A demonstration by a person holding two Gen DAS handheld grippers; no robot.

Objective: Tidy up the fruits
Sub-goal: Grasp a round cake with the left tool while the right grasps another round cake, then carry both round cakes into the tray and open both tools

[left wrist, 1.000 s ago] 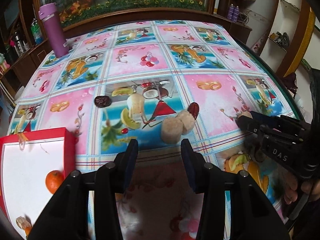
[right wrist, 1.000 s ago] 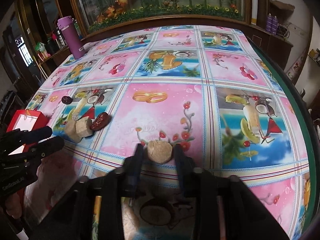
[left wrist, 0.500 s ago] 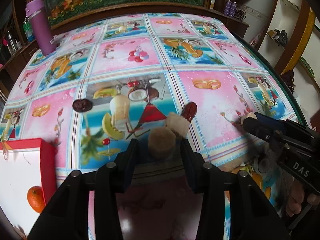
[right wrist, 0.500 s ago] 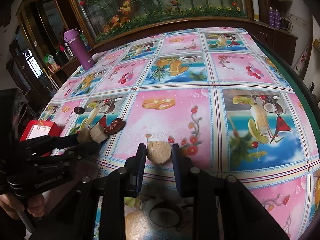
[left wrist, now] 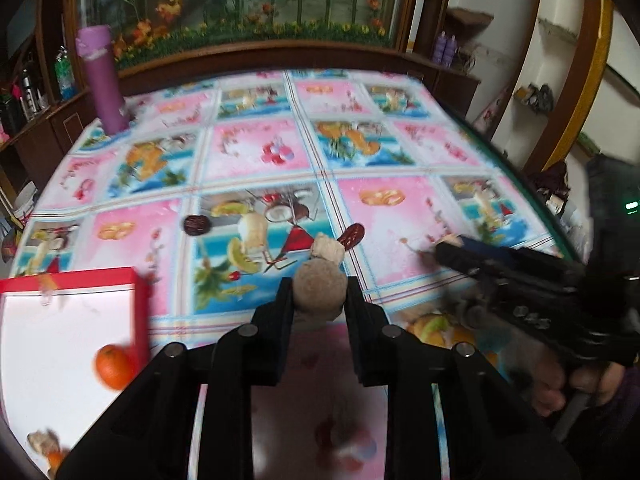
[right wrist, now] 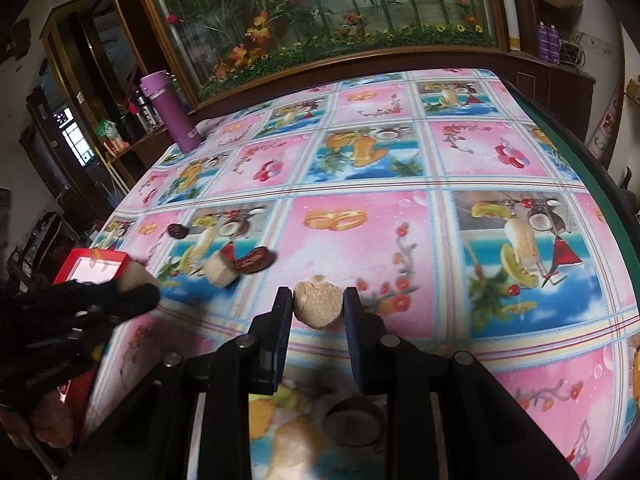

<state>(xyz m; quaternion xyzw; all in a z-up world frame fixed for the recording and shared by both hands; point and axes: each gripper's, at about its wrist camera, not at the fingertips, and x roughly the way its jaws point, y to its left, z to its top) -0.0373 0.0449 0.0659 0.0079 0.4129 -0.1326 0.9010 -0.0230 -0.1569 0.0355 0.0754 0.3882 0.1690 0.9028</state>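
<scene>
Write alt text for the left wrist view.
The left tongs grip a tan fruit above a bright fruit-print tablecloth. A red box holding an orange sits at left; the right tongs reach in opposite.

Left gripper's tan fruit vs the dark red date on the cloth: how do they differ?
The tan fruit is pale beige, rounded and bulky; the dark red date is glossy, slimmer and elongated. The tan fruit sits clamped in the left gripper; the date lies loose on the tablecloth, touching nothing but a second tan piece. Neither is in the red box yet.
</scene>
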